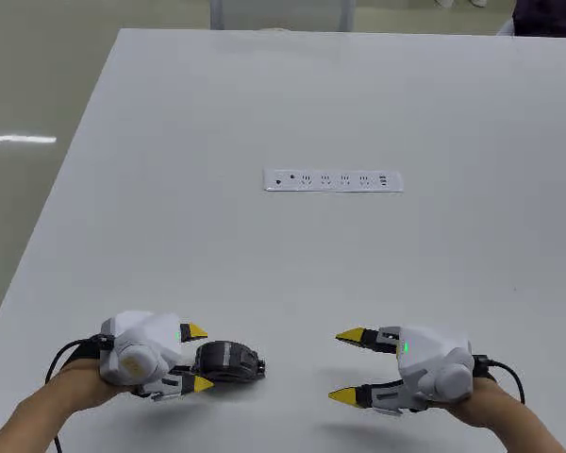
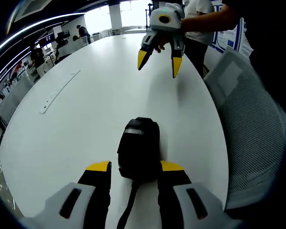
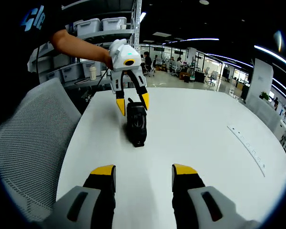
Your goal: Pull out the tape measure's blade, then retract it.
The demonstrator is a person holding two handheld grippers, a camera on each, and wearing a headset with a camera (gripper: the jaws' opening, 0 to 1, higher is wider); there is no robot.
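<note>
White table (image 1: 358,113) in an open office with shelves (image 3: 100,28) and a mesh chair (image 3: 28,157).

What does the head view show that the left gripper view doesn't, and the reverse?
Head view: the left gripper from above, with its white body and the forearm behind it. Left gripper view: a mesh chair beside the table, and the strap of the tape measure. Both: tape measure between the left gripper's open tips, open right gripper, power strip.

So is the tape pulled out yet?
Not yet. No blade is out of the tape measure. The left gripper straddles it on the table; a firm grip is unclear. The right gripper hangs open, apart. Pulling and retracting remain.
</note>
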